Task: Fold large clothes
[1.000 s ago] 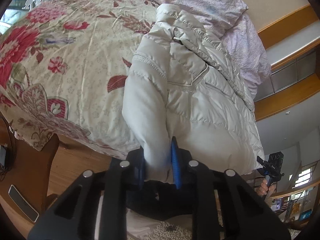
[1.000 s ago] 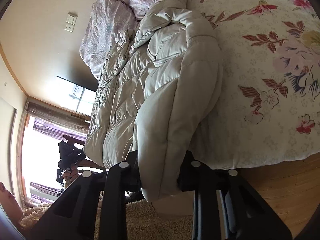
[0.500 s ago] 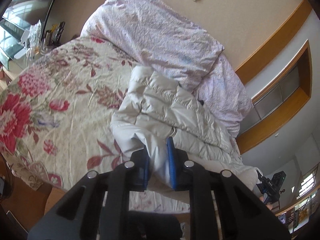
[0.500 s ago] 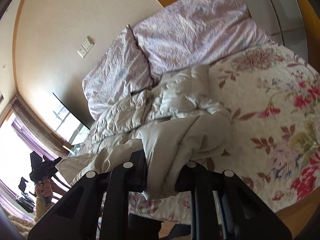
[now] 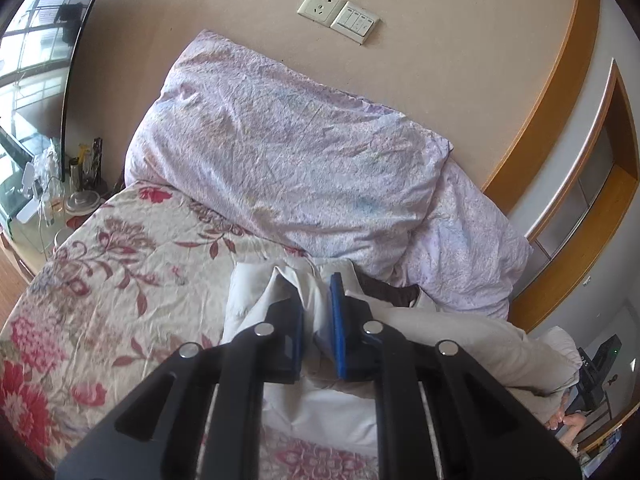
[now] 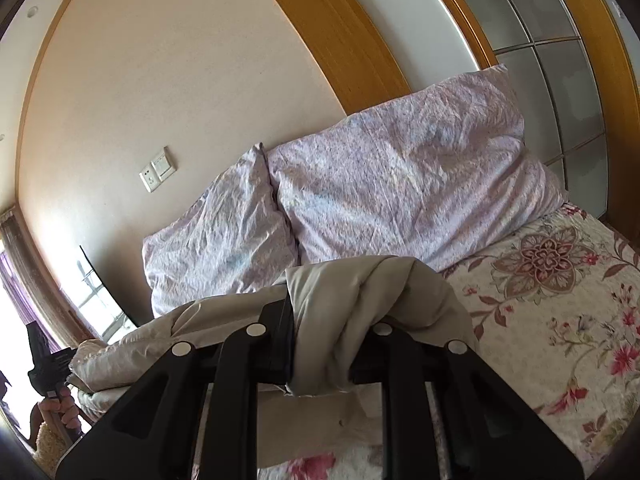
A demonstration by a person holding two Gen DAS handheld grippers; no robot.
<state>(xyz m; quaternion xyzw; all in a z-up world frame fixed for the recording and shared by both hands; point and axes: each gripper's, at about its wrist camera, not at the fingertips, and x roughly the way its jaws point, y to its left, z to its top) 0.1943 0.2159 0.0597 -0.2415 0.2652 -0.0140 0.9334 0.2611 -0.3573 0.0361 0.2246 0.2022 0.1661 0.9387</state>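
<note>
The left gripper [image 5: 316, 312] was shut tight on a bunch of the puffy cream jacket [image 5: 460, 340], low in the middle of the left wrist picture, with cloth squeezed between its blue pads [image 5: 336, 320]. The right gripper [image 6: 320, 344] held another bunch of the same jacket [image 6: 360, 300] — the cloth spilled over its black fingers [image 6: 276, 344] low in the middle of the right wrist picture. The jacket lay on the flowered bedspread [image 5: 100, 280], which filled the lower left of the left picture. Just behind it, two big lilac pillows [image 6: 400, 184] leaned on the tan wall [image 6: 160, 80]. A white socket and switch plate [image 5: 338, 14] sat at the top of the left picture.
</note>
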